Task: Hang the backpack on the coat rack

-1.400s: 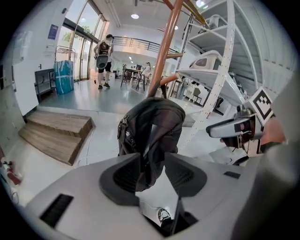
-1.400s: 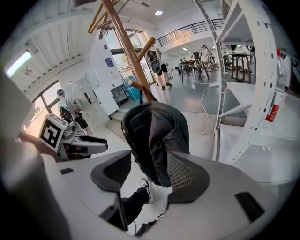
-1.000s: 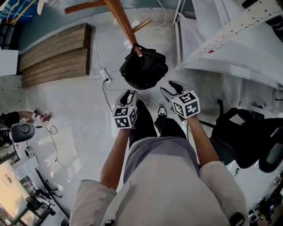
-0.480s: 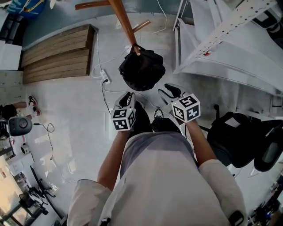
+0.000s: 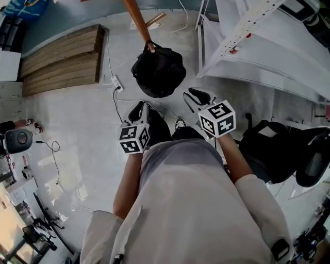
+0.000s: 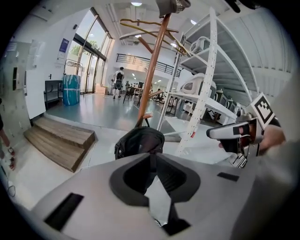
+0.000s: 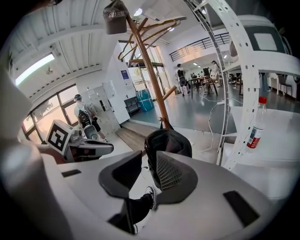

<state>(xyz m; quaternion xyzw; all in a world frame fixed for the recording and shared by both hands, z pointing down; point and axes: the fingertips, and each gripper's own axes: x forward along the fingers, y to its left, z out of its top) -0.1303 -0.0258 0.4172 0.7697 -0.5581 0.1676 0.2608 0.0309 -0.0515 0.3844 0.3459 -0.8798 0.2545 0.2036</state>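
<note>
The black backpack (image 5: 157, 72) hangs by its top loop from a low peg of the wooden coat rack (image 5: 135, 15), clear of both grippers. It also shows as the backpack (image 6: 139, 143) and the backpack (image 7: 168, 140) beyond the jaws in the two gripper views. My left gripper (image 5: 136, 109) is held back from it; its jaws have just been closing, the tips meet and nothing is between them. My right gripper (image 5: 196, 97) is beside it at the right; its jaws have just been closing too, a narrow gap is left and it holds nothing.
A white shelving unit (image 5: 258, 46) stands close at the right, with a water bottle (image 7: 255, 131) on a shelf. A wooden step platform (image 5: 62, 62) lies at the left. A power strip with cables (image 5: 116, 85) is on the floor near the rack. A black chair (image 5: 268, 149) is at my right.
Both grippers have drawn back from the backpack toward my body and risen, and their jaws have narrowed. The backpack stays hanging on the peg.
</note>
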